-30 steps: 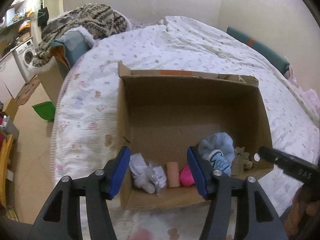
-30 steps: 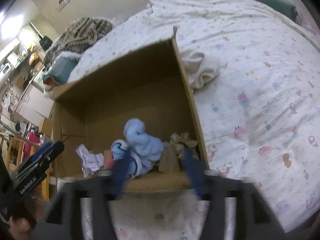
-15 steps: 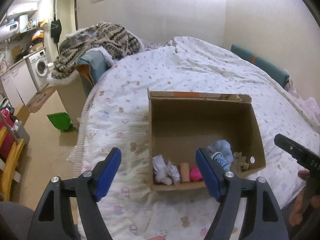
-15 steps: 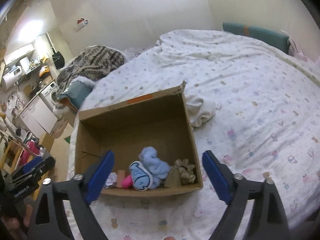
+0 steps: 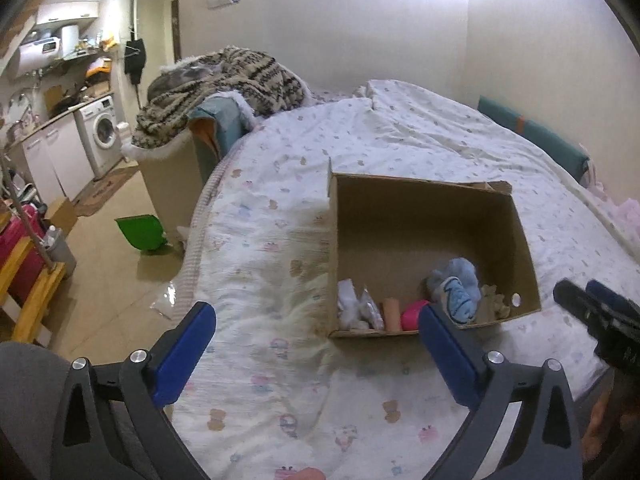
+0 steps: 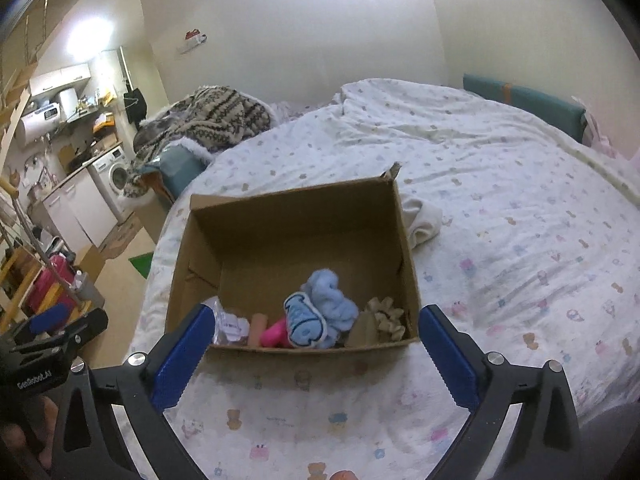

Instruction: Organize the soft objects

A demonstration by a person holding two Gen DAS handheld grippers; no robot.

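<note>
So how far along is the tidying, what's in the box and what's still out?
Done: several soft things sit along the near wall of the cardboard box, including a blue sock bundle and a pink item. In hand: nothing; the left gripper and right gripper are open. Left: a white cloth lies on the bed beside the box.

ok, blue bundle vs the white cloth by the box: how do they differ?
The blue bundle lies inside the box, against its near wall among other items; the white cloth lies outside on the bed, against the box's right wall. One is blue, the other cream-white. Both are crumpled.
</note>
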